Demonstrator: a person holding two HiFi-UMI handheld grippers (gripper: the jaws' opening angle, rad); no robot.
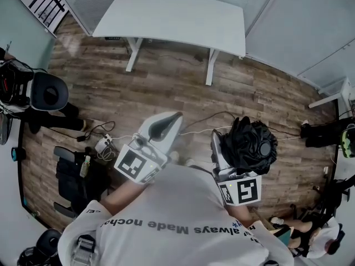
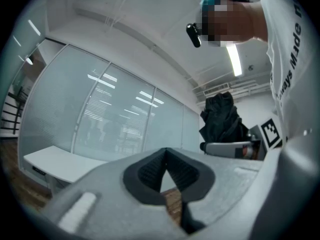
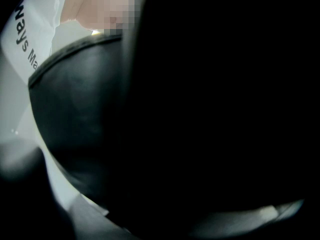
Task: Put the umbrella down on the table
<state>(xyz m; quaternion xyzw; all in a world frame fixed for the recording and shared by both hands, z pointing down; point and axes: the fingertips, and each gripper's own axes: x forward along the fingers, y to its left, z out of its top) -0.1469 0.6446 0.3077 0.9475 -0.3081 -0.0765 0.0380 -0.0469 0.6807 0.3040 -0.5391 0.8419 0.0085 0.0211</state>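
Two grippers up front: the left gripper (image 1: 173,118) and the right gripper (image 1: 217,148). One umbrella (image 1: 250,144), black and bunched, just the one. Tables now: one white table (image 1: 172,15) ahead and a second table (image 1: 331,97) showing at the right edge, so that's two. One black office chair (image 1: 50,93) on the left. One power strip (image 1: 103,144) on the floor, and one person (image 1: 183,215) in a white shirt.
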